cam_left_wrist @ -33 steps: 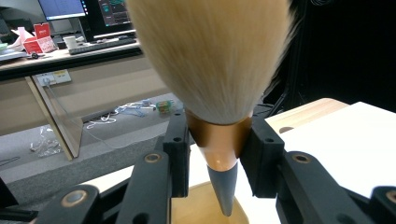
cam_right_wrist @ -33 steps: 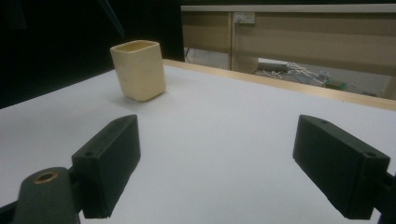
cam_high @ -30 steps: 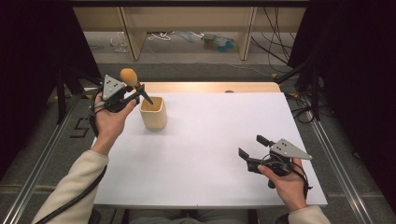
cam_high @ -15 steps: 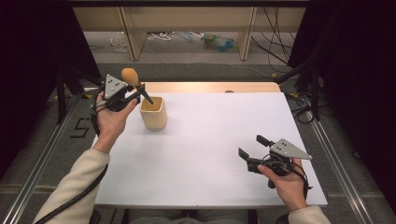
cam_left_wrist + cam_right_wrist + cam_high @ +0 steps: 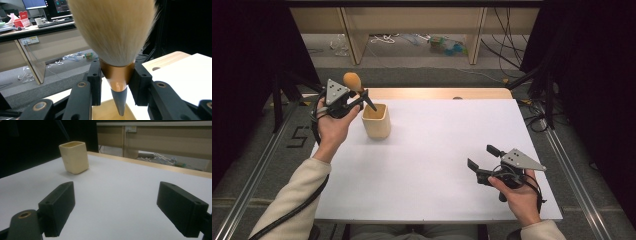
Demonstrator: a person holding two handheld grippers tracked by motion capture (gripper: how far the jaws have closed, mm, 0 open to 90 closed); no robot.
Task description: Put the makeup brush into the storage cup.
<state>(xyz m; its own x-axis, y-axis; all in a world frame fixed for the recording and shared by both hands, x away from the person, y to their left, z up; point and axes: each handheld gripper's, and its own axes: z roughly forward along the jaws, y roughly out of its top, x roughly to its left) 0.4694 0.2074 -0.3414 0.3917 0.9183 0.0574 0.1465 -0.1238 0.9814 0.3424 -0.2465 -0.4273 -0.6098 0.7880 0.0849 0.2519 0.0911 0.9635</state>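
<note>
Two hand-held grippers work over a white table. Left gripper, at about 10 o'clock on the table in the high view: its jaws are closed on a makeup brush, gripping the copper ferrule from both sides, as the left gripper view shows. The brush stands bristles-up with its pale, rounded bristle head above the jaws and its dark, tapered handle tip pointing down at 6 o'clock into the open mouth of a cream cup. Whether the tip touches the cup's inside cannot be told. The cup stands upright on the table just beside the left gripper, at its 4 o'clock in the high view. Right gripper, at about 4 o'clock on the table, well apart from the cup: its jaws are spread wide and hold nothing, with bare table between them in the right gripper view, where the cup appears at 11 o'clock. Each gripper carries a grey three-cornered plate on top. Beyond the table's far wooden edge, at 12 o'clock, lie cables on the floor.
</note>
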